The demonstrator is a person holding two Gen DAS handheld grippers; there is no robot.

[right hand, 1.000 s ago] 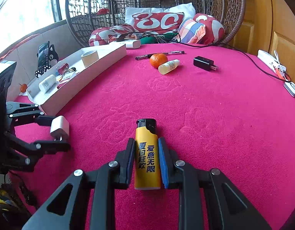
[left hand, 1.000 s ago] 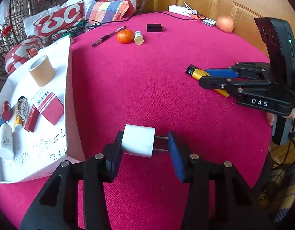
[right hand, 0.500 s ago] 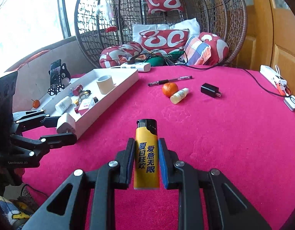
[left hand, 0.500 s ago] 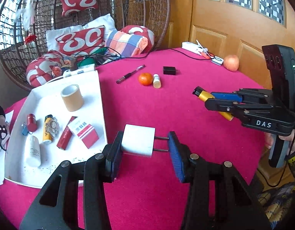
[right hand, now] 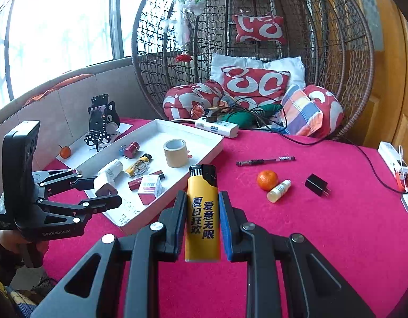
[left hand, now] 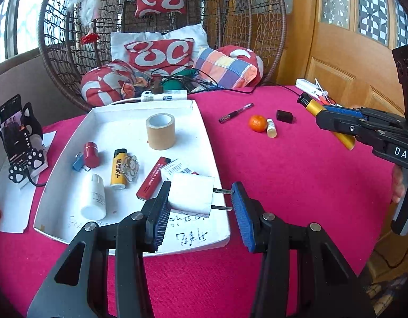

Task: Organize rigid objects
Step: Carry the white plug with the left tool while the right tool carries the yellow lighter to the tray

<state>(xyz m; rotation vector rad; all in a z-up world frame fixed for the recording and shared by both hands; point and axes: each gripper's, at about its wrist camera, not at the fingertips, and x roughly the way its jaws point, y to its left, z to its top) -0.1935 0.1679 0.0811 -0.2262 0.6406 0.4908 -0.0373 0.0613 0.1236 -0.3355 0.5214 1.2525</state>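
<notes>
The left wrist view looks down over a magenta-covered worktop [left hand: 296, 185] and the white tray [left hand: 71, 143] on its left part, and it alone shows the handwritten marks on the tray floor near the front rim. The right wrist view alone shows the printed face of the yellow lighter [right hand: 203, 213]: a flat yellow body with dark blue Chinese characters and a black cap, standing upright above the cloth. The right claw [right hand: 201, 225] is closed narrowly on that lighter, one pad on each side. The left claw [left hand: 198, 209] holds a white charger plug [left hand: 192, 195] over the tray's near right corner; its left pad presses the plug's white body and its right pad meets the tips of the two metal prongs. The plug is a rounded white cube. Inside the tray lie a roll of tan tape [left hand: 160, 131], a white bottle [left hand: 94, 197], a second yellow lighter [left hand: 118, 169], a dark red stick [left hand: 153, 179] and a small red cylinder [left hand: 91, 153]. On the open cloth sit a pen [right hand: 264, 161], a tangerine [right hand: 267, 180], a small cream bottle [right hand: 278, 191] touching it, and a black charger [right hand: 316, 184] just beside them.
</notes>
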